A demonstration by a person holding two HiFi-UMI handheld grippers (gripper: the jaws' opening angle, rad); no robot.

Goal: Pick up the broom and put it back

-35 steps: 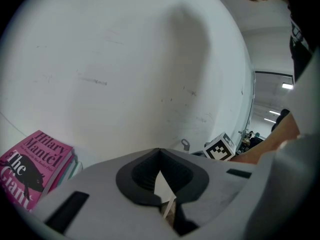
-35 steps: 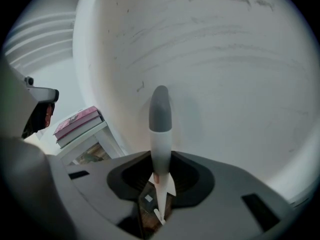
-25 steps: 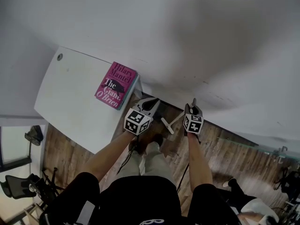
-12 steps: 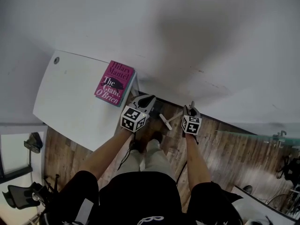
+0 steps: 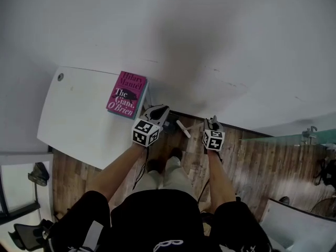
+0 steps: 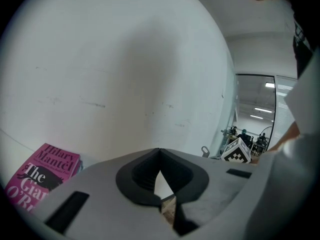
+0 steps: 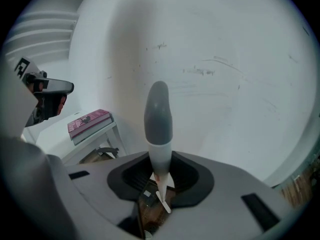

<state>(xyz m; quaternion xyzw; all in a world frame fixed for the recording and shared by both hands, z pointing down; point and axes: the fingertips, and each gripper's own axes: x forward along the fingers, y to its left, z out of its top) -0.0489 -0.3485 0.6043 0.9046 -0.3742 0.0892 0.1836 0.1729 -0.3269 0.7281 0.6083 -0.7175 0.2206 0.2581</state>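
The broom's white handle with its grey rounded tip [image 7: 159, 119] stands up between the jaws of my right gripper [image 7: 160, 170], which is shut on it. In the head view a short white length of the broom [image 5: 184, 128] shows between the two grippers, below the white wall. There my right gripper [image 5: 213, 121] is at centre right and my left gripper [image 5: 159, 111] sits by the table's corner. My left gripper [image 6: 160, 151] has its jaw tips touching, with nothing held. The broom's head is hidden.
A white table [image 5: 73, 119] stands at the left with a pink book [image 5: 126, 94] at its near corner; the book [image 6: 42, 171] also shows lower left in the left gripper view. The white wall [image 5: 210, 35] is close ahead. Wooden floor [image 5: 262, 156] lies below, with a glass partition at the right.
Both grippers have moved up and closer to the wall, the right one carrying the broom handle. The table and book sit a little higher in view.
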